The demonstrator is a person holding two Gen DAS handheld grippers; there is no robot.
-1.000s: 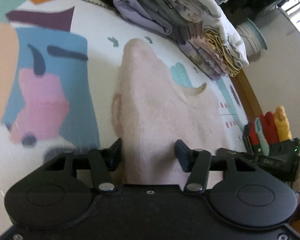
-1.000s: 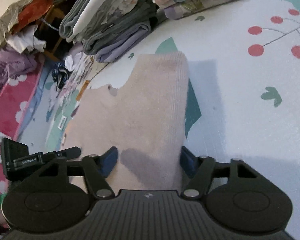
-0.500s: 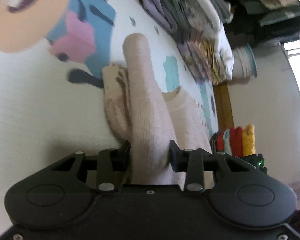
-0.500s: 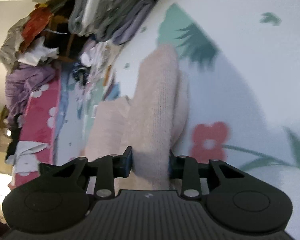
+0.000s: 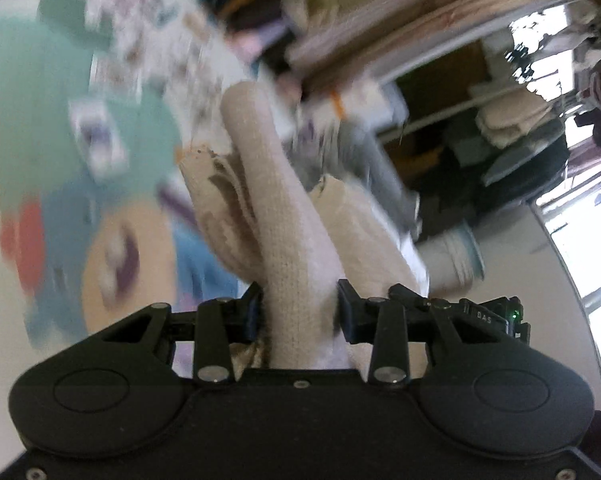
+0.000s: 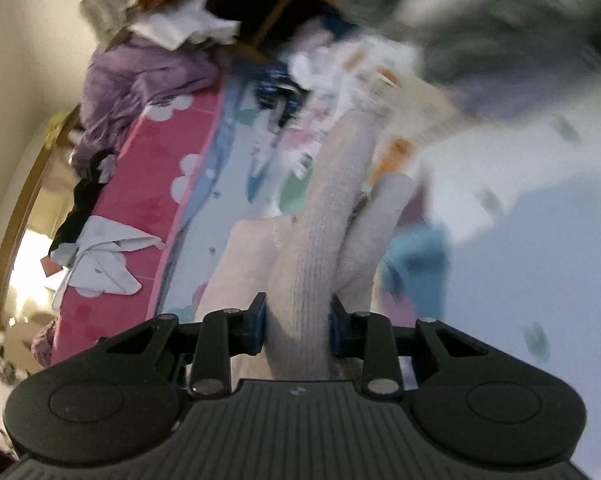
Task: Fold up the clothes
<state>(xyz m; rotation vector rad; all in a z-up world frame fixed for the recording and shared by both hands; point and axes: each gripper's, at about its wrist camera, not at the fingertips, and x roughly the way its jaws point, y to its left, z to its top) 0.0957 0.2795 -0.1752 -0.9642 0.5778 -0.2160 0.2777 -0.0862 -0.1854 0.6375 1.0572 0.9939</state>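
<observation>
Background: we see a blurred cartoon-print play mat [image 5: 80,168] at left in the left wrist view, with cluttered shelves [image 5: 500,128] at upper right.
Left gripper [image 5: 298,312]: our jaws pinch a bunched fold of the pale pink knit sweater [image 5: 276,216], at frame centre.
Right gripper [image 6: 296,320]: our jaws are clamped narrowly on the sweater too.
Side clutter: purple clothes [image 6: 140,80] lie at upper left of the right wrist view.

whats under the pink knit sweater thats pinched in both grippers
Below the sweater the patterned play mat shows, blurred, with a pink mat further left in the right view. The knit hides whatever lies directly beneath it, and blur leaves it unclear whether its far end touches the mat.
</observation>
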